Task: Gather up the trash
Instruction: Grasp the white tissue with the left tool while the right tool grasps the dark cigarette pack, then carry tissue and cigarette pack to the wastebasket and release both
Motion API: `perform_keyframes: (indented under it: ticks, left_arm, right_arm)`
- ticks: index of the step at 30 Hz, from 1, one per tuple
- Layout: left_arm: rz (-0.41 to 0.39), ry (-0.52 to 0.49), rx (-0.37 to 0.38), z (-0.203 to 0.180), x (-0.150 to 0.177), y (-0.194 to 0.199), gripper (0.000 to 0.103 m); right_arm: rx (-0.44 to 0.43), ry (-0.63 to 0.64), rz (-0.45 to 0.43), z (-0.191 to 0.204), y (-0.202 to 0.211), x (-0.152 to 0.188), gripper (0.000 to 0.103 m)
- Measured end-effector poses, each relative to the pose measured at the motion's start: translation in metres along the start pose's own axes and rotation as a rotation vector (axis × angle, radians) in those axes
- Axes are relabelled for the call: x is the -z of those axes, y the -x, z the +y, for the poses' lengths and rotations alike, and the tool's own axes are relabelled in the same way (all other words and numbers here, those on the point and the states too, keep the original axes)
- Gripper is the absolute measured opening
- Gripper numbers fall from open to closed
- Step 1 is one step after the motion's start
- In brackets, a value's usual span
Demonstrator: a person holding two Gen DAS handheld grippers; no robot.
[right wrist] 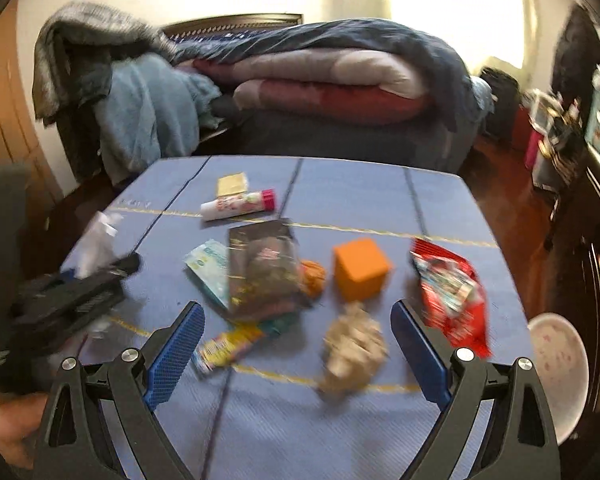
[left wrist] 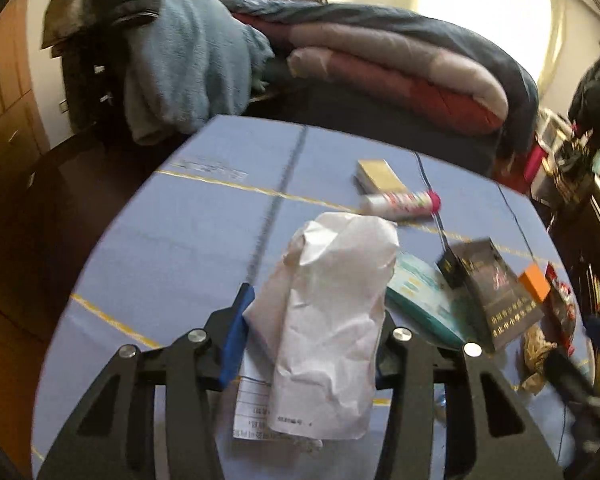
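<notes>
Left gripper (left wrist: pixel 312 320) is clamping crumpled white paper (left wrist: pixel 328 320). Right gripper (right wrist: pixel 296 344) is hanging agape, a tan paper wad (right wrist: pixel 354 346) lying between its fingers.

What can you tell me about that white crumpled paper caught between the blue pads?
The white paper is a creased, folded sheet, thin and matte, with small printed lines near its bottom edge. It stands roughly upright between the blue pads of the left gripper, which press its sides; the jaws are shut on it. Its top is bunched and rounded. Behind it lies the blue table mat; whether its lower end touches the mat is unclear.
</notes>
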State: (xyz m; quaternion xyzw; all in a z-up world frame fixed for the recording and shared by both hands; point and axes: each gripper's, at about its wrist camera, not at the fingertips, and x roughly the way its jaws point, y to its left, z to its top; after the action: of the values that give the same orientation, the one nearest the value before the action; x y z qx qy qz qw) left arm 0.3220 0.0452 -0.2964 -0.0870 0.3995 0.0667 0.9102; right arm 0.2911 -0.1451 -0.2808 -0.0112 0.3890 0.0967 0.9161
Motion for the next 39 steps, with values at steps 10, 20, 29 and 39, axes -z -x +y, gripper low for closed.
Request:
perform_keyframes:
  ticks: [10,20,29,39]
  left_arm:
    - [-0.043,0.024,-0.029,0.037,-0.007,0.018,0.048]
    - [-0.073,0.02,-0.012,0.035,-0.008,0.038,0.048]
    - [-0.134,-0.07,0.062,-0.017,-0.008,0.079,0.048]
    - [-0.172,-0.212,0.19,-0.106,0.002,0.111,0.049]
  right_arm:
    - [0.049,0.044,0.106,0.027,-0.057,-0.004,0.059]
    - [0.011,-0.008,0.022,0.014,-0.016,-0.003,0.058]
    - [0.002,-0.104,-0.081,-0.034,0.057,0.006,0.058]
    - [0.075,-0.215,-0.144,-0.099,0.111,0.031,0.058]
